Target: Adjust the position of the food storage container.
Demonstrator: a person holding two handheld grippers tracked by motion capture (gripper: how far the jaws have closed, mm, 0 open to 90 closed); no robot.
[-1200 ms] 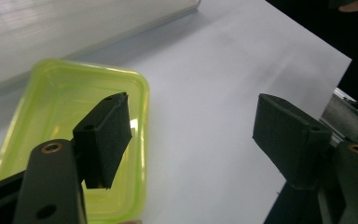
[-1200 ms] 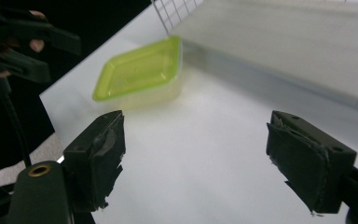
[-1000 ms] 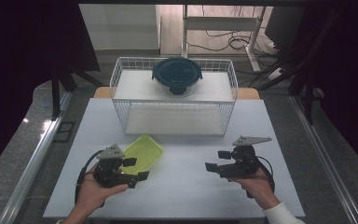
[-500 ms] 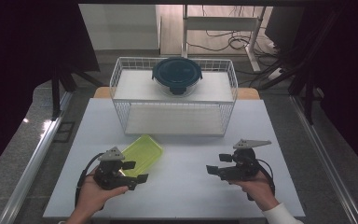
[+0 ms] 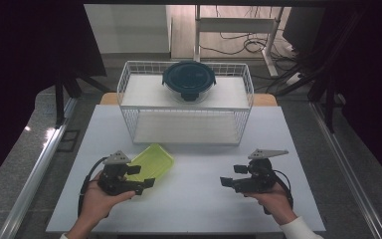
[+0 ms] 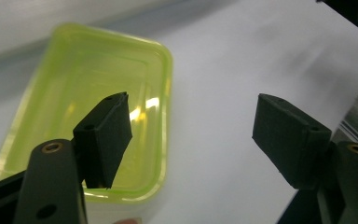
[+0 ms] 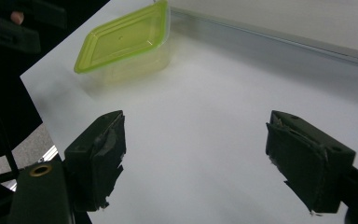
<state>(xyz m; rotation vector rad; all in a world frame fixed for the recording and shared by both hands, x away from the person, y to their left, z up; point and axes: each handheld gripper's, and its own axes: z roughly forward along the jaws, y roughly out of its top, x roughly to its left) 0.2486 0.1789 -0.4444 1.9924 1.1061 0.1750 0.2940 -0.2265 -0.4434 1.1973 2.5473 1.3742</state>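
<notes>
Sitting flat on the smooth white table (image 5: pixel 194 199) is a small see-through box with a bright yellow-green lid (image 5: pixel 151 162), shaped like a rectangle with round corners. It looks like shiny plastic, and light glints off the lid. It lies near the left front of the table, just beside the left gripper (image 5: pixel 142 175).

That left gripper is black and chunky, held in a person's left hand (image 5: pixel 97 201). Its jaws stand wide apart with nothing between them. In the left gripper view one dark, soft-looking pad (image 6: pixel 105 137) hangs over the lid, and the other sits over bare table.

The right gripper (image 5: pixel 231 177) is well apart from the box, over on the right side, held in the right hand (image 5: pixel 273 201). Its jaws are wide apart too and hold nothing. Its pads (image 7: pixel 100 156) look rough and a bit torn at the edges.

Farther back stands a white wire basket (image 5: pixel 186 107) with thin metal bars. On its top shelf rests a round glass bowl with a dark blue lid (image 5: pixel 189 78)
</notes>
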